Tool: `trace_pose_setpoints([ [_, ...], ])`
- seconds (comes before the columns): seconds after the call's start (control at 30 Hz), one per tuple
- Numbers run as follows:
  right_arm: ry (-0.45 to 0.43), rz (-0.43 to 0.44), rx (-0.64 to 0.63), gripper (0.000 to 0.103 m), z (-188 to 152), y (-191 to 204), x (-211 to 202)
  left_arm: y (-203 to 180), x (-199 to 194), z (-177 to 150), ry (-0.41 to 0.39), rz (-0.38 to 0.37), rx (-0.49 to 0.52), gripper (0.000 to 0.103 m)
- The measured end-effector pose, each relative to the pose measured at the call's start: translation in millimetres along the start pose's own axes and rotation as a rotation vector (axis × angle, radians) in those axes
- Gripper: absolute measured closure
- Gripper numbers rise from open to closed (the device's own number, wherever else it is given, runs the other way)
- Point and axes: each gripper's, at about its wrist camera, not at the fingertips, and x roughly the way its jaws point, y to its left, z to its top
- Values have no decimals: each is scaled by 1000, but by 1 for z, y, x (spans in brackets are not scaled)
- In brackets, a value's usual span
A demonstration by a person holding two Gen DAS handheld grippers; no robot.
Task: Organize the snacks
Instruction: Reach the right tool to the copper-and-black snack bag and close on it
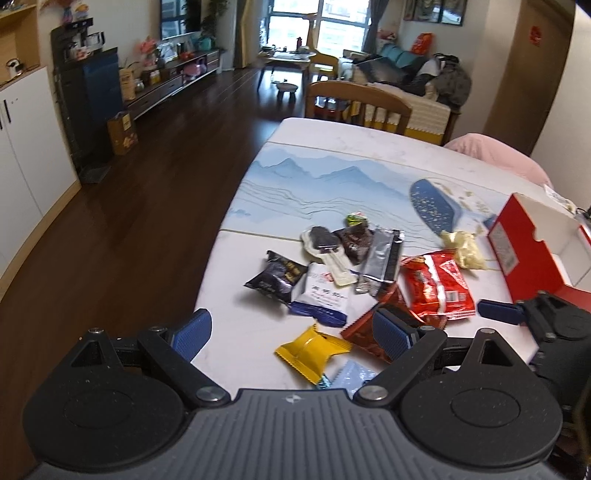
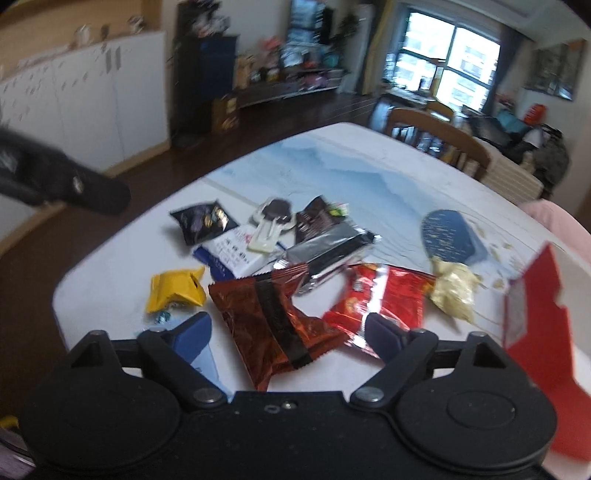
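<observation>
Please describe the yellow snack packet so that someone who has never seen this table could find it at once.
Start from the white table with the blue mountain print and find the heap of snack packets at its near end. The yellow packet lies at the heap's near edge, just in front of the white-and-blue packet. It is the only plain bright yellow wrapper there, with zigzag-cut ends.

I'm working in a home, an open living and dining room. My table (image 1: 332, 147) with its blue mountain print stands on dark wood floor (image 1: 147, 177), 1 wooden chair (image 1: 356, 105) at its far end. Beyond lie a cluttered sofa (image 1: 410, 74), a TV console (image 1: 173, 77), white cabinets (image 1: 26, 147) and a big window (image 1: 317, 26).
</observation>
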Motion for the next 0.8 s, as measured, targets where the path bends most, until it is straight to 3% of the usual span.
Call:
trace_pose_setpoints([
  [0.47, 94, 26, -233, 20, 5, 18, 59, 3, 26, 8, 36, 27, -14, 9],
  [0.67, 111, 27, -271, 30, 5, 21, 65, 3, 39, 19, 51, 17, -7, 9],
  [0.73, 106, 35, -269, 40, 5, 19, 63, 3, 44, 24, 53, 10, -7, 9],
  [0.8, 107, 40, -256, 45, 6, 16, 62, 2, 48, 31, 51, 4, 4, 9],
])
